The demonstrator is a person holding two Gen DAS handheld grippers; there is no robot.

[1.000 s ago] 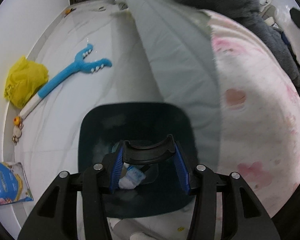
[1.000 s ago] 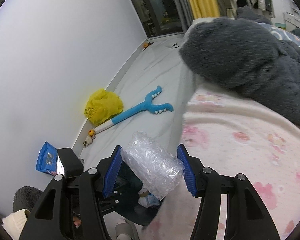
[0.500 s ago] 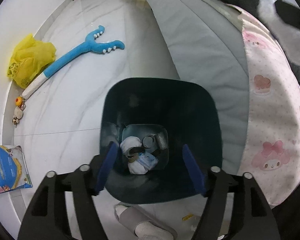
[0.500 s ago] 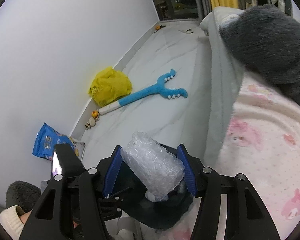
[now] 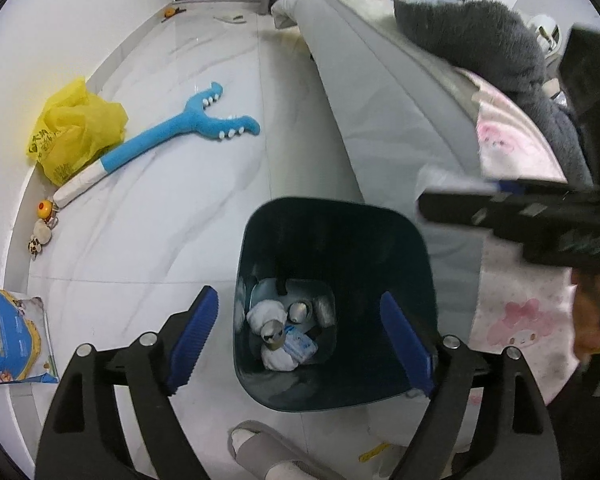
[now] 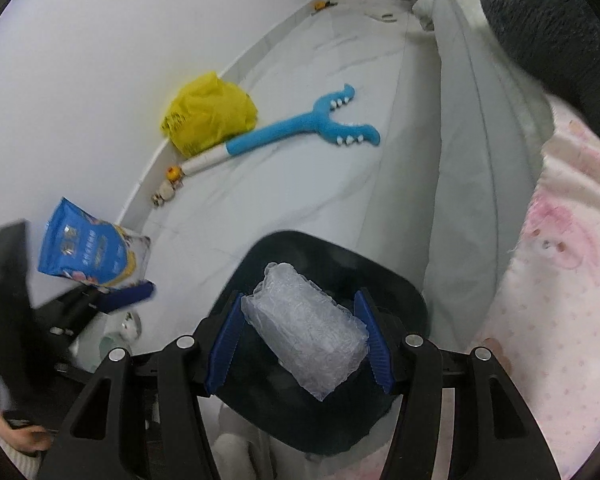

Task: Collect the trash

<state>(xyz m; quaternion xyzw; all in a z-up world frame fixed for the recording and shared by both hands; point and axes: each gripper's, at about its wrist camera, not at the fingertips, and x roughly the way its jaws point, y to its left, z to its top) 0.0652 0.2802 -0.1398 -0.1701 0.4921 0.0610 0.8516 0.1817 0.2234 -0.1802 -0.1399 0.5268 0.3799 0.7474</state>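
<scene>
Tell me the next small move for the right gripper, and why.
Probably open the right gripper: it is shut on the bubble wrap wad, which hangs over the dark bin's mouth. The left gripper, jaws opening and empty, is off to the side.

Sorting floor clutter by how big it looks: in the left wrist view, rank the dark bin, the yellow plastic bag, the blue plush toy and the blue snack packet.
1. Dark bin, though nearest the camera.
2. Blue plush toy, by length.
3. Yellow plastic bag and blue snack packet: look alike, and the packet is cut by the view's edge.
</scene>
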